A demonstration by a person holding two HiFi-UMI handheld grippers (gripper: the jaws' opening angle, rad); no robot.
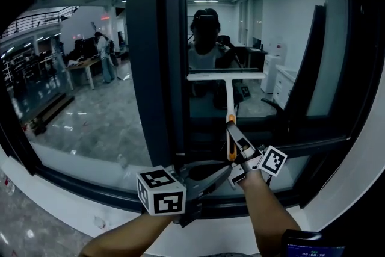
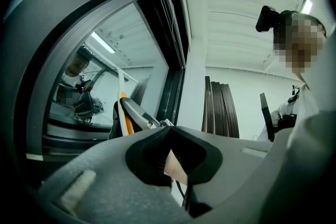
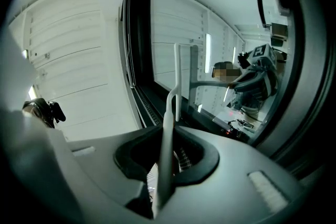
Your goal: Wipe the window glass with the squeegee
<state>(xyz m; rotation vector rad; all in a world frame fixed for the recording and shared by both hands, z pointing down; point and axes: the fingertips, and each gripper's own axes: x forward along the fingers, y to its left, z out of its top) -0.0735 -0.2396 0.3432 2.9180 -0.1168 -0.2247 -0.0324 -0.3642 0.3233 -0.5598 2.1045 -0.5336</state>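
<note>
Blade up, one-gripper hold

Left gripper (image 2: 169, 134) sits low, jaws together on nothing. Right gripper (image 3: 169, 136) clamps the squeegee (image 1: 229, 99) by its handle end, blade high against the window glass (image 1: 271, 39). Held that far back, it may twist, lifting the blade and streaking.

Pane (image 1: 271, 33) above my squeegee (image 1: 229, 99) lies open, both sides of blade. Post (image 1: 150, 57) walls the left; dark frame (image 1: 364, 69) walls the right. Sill rail (image 1: 313, 144) and my left gripper (image 2: 169, 136) crowd the space below.
</note>
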